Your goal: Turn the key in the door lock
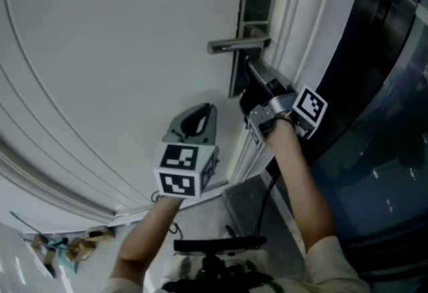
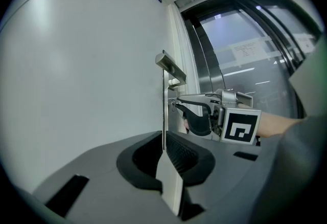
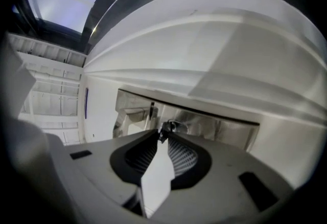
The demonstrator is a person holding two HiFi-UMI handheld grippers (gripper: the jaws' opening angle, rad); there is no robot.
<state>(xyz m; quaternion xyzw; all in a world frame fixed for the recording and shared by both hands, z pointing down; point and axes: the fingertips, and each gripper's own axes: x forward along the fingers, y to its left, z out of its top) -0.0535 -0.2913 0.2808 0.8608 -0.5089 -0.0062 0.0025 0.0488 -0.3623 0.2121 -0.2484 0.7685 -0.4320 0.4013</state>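
Observation:
A white door (image 1: 120,51) carries a steel lock plate (image 1: 256,1) with a lever handle (image 1: 234,45). My right gripper (image 1: 249,67) points at the plate just under the handle. In the right gripper view its fingertips (image 3: 157,138) close on the small key (image 3: 166,127), which sticks out of the plate (image 3: 219,125). The left gripper view shows that same gripper (image 2: 174,105) at the plate, below the handle (image 2: 171,67). My left gripper (image 1: 206,110) hangs shut and empty in front of the door, lower left of the lock, apart from it.
Right of the door run the white frame (image 1: 304,31) and a dark glass and metal wall (image 1: 381,84). Both forearms reach up from below. A black device (image 1: 221,245) sits at the bottom edge, with clutter on the floor (image 1: 67,245) at lower left.

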